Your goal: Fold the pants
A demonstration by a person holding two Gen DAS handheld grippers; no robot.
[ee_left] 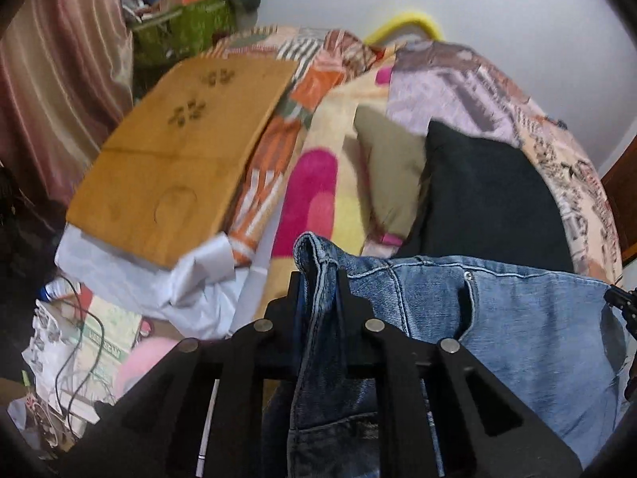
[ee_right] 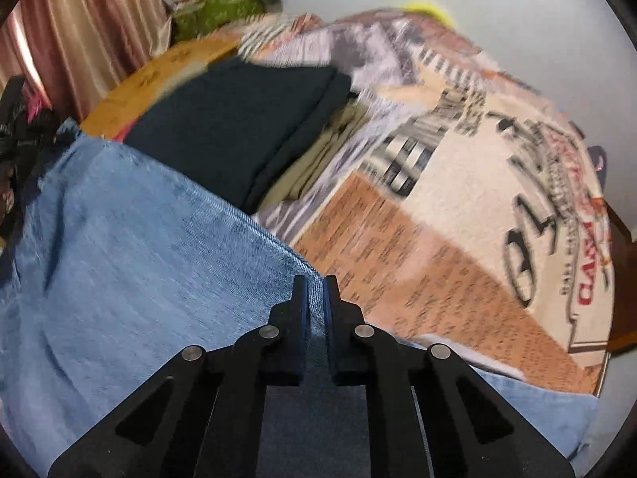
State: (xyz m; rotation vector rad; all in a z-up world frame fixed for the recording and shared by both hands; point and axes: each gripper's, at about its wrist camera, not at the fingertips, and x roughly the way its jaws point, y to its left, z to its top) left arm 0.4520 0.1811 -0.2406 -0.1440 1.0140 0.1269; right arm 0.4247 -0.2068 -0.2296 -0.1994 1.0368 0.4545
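Left gripper (ee_left: 318, 275): jaws closed on a bunched, seamed corner of the jeans (ee_left: 497, 318), the denim wedged thick between the pads.
Right gripper (ee_right: 317, 283): jaws pinched nearly together on the hemmed edge of the jeans (ee_right: 139, 259), a thin fold of denim showing in the slit between them.
Jeans, place: nearest thing in both views, hanging from the two grips over the near side of the bed, with cloth draping down under each gripper.
Key relation: the held edge runs left to right between the grippers, so the pants' long axis hangs down and toward the person. Neither hand looks nearer to the bed than the other; the fold probably needs both to carry the edge forward together.
Bedspread (ee_right: 438, 259): patterned, lying just beyond the denim.
Dark folded garment (ee_left: 489, 199): farther back on the bed, atop a khaki one (ee_left: 390, 167).
Wooden board (ee_left: 187, 159): far left.
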